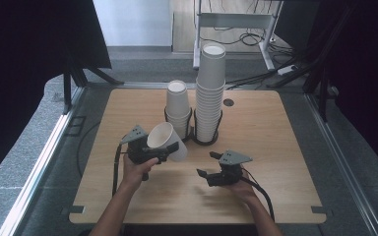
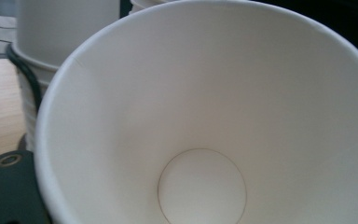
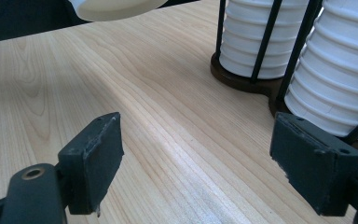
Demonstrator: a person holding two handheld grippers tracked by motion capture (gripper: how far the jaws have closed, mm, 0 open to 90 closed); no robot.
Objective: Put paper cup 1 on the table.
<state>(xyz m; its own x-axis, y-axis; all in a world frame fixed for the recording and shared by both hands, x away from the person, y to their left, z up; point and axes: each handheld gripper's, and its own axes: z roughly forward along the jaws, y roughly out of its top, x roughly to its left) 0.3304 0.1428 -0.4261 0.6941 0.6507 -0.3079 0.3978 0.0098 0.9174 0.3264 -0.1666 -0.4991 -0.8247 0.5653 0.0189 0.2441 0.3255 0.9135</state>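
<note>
- Counter [image 1: 256, 147]: one wooden top, carrying all items; both hands work at its near half.
- Rack [image 1: 203, 140]: one dark twin-ring wire stand at the counter's middle, there to keep the stacks upright.
- Stacks: two, both mouth-down. The tall stack [image 1: 210, 93] sits in the right ring, the short stack [image 1: 178, 108] in the left; individual cups are too many to count reliably.
- Loose cup [image 1: 166, 141]: one, held off the counter just beside the short stack, tilted with its mouth toward the person, judged taken from or bound for a stack.
- Left claw [image 1: 170, 147]: narrow, clamped on the cup's wall.
- Right claw [image 1: 204, 173]: wide, empty, low over bare counter, apparently waiting.
</note>
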